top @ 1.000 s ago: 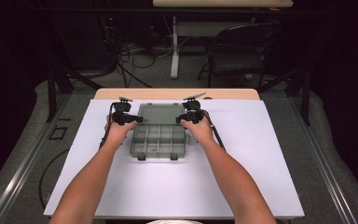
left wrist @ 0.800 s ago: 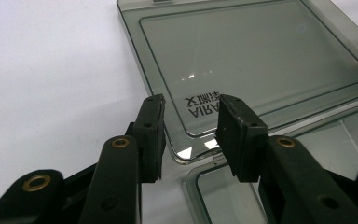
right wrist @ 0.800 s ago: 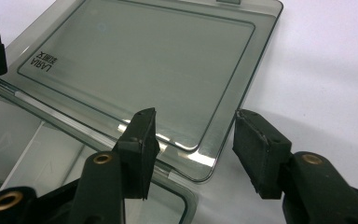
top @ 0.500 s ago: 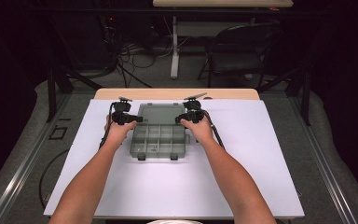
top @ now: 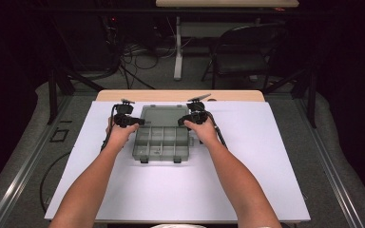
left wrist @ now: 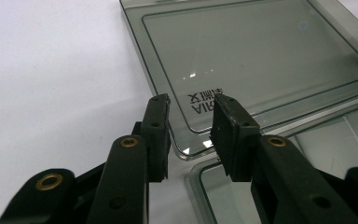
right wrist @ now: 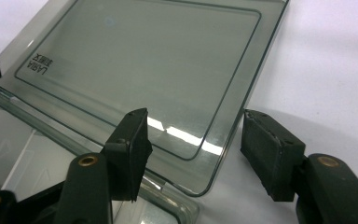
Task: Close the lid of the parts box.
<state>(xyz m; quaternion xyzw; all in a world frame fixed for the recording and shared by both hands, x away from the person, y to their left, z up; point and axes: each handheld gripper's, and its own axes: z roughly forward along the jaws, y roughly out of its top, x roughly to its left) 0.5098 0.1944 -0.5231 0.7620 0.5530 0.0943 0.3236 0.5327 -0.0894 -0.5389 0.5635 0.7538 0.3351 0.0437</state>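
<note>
Both hands unmoved; left gripper [left wrist: 191, 135] closing, right gripper [right wrist: 193, 154] opening over lid [right wrist: 158, 70].

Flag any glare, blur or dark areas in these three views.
High view: room behind the table is dark, mat evenly lit. Left gripper view: small glints on the open lid, near tongs soft. Right gripper view: bright glare streak on the lid's near corner.
</note>
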